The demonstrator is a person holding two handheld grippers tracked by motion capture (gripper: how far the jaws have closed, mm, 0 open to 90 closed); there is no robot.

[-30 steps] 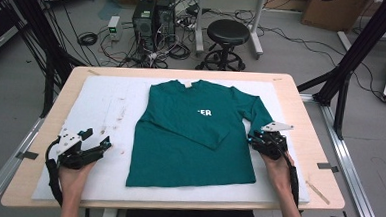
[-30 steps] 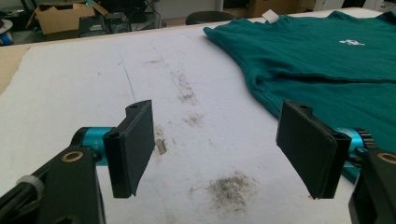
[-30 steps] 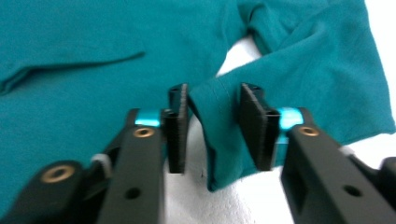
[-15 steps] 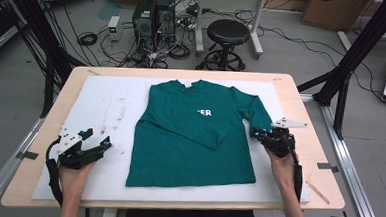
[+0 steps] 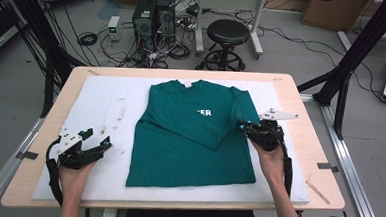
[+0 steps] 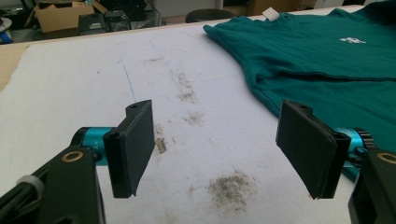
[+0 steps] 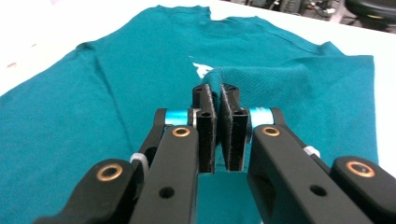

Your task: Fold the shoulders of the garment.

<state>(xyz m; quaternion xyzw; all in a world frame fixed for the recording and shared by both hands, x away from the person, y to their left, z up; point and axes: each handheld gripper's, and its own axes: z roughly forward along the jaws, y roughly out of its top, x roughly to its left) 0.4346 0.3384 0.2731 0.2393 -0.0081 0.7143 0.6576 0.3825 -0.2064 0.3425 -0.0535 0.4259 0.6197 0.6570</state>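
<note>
Your right gripper (image 5: pixel 245 126) is pinching a fold of the shirt (image 5: pixel 189 133), which is lying mid-frame on the white mat (image 5: pixel 101 108). Your left gripper (image 5: pixel 99 146) is resting released at lower left, beside the shirt.

I am looking into a lab room. Behind my wooden table (image 5: pixel 304 144) I see computer towers (image 5: pixel 153 16) on the floor, lots of tangled black cables (image 5: pixel 92 38), a round stool (image 5: pixel 227 32), cardboard boxes (image 5: pixel 331 10) and black metal frames (image 5: pixel 356 52).
</note>
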